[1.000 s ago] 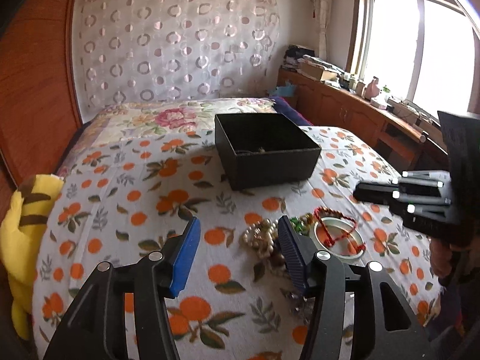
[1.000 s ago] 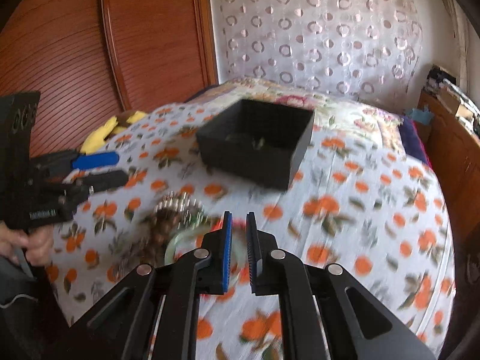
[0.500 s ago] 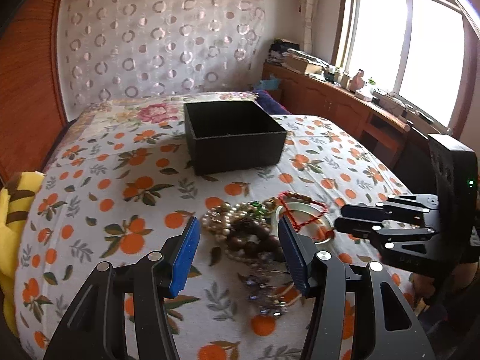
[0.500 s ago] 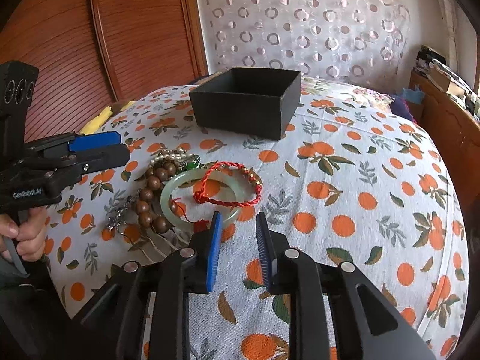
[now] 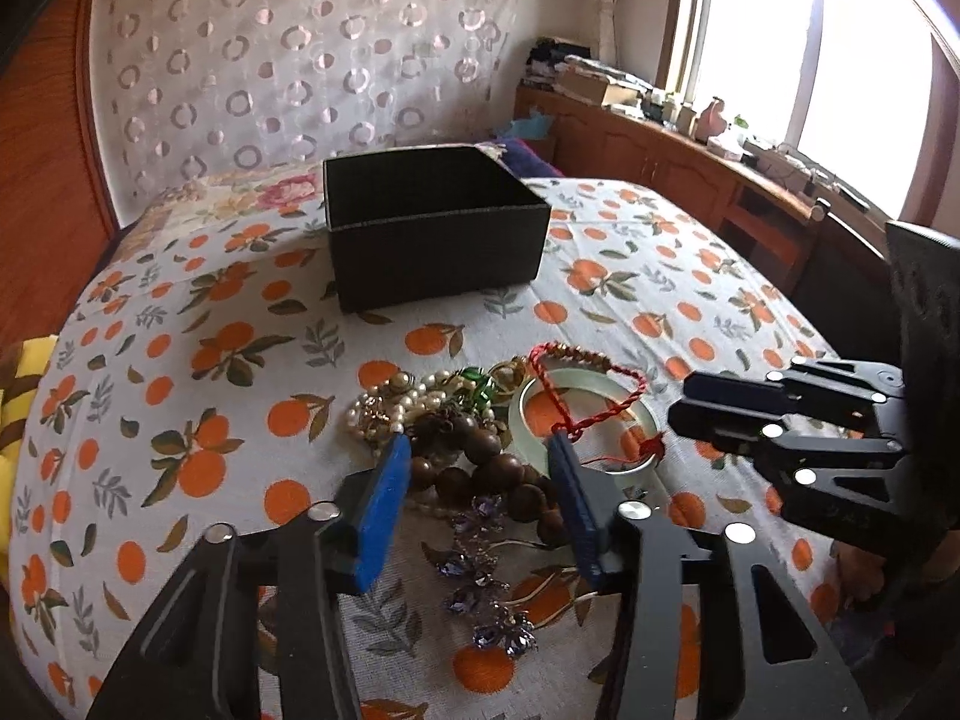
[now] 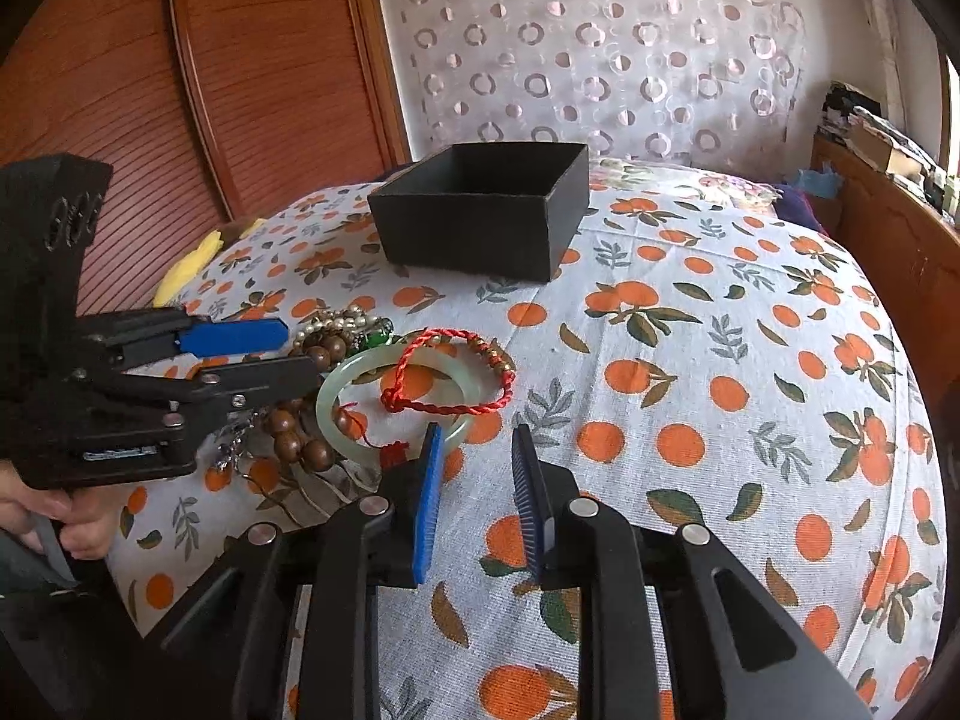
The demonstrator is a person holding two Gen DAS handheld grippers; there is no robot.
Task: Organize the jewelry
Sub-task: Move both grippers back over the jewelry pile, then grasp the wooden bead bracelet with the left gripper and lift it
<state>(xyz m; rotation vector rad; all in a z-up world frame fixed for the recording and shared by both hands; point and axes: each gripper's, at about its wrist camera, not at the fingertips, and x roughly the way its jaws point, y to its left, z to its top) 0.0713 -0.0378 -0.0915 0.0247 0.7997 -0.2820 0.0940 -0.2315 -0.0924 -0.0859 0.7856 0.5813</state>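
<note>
A pile of jewelry lies on the orange-print cloth: a pale green jade bangle [image 6: 336,387], a red braided cord bracelet [image 6: 456,372] across it, brown wooden beads [image 5: 480,468], a pearl strand [image 5: 402,402] and a purple crystal piece [image 5: 480,570]. A black open box [image 5: 432,228] stands behind the pile. My left gripper [image 5: 480,462] is open and hangs low over the wooden beads. My right gripper [image 6: 477,450] is open, just right of the bangle's near rim. Each gripper shows in the other's view, the left [image 6: 240,354], the right [image 5: 708,414].
The bed's cloth [image 6: 720,420] stretches wide to the right of the pile. A yellow plush [image 5: 18,372] lies at the left edge. A wooden headboard [image 6: 180,90] is on the left, wooden cabinets [image 5: 690,180] under the window on the right.
Both grippers have dropped lower and closer to the jewelry pile. My right gripper's jaws have opened wider. The left stays open.
</note>
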